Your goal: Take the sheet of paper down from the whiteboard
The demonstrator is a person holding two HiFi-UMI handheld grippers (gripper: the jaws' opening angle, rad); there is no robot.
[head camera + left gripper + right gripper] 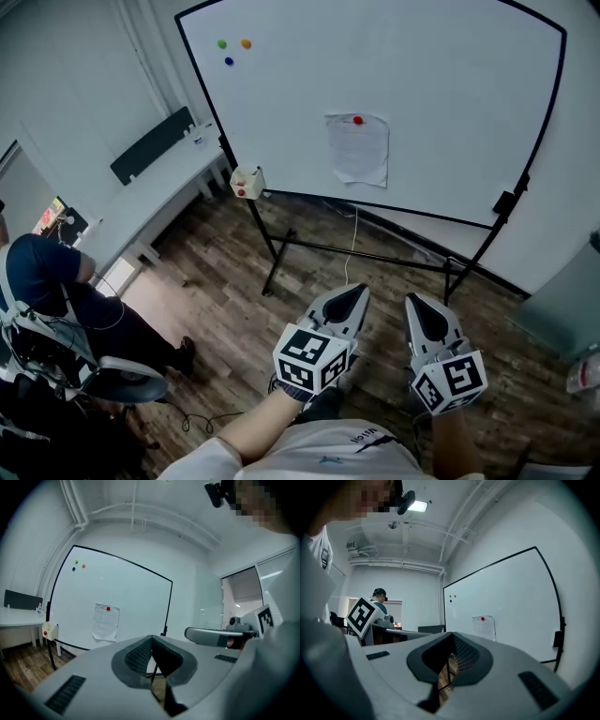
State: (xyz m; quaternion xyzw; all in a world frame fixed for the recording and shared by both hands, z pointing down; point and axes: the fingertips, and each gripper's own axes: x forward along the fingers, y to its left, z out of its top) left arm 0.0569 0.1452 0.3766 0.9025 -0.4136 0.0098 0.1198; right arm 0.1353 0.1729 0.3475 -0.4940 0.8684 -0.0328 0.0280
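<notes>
A white sheet of paper [358,148] hangs on the whiteboard [422,84], pinned at its top by a red magnet [357,120]. Both grippers are held low, well short of the board. My left gripper [357,290] is shut with nothing between its jaws. My right gripper [413,302] is shut and empty too. In the left gripper view the paper [105,621] lies ahead to the left of the gripper [151,638]. Seen from the right gripper view, the paper [484,627] is to the right of the gripper [452,634].
The whiteboard stands on a black frame [361,253] over a wood floor. A small box [247,181] hangs at its left edge; three coloured magnets [232,50] sit top left. A white desk [155,192] runs along the left wall, and a seated person [56,291] is at the left.
</notes>
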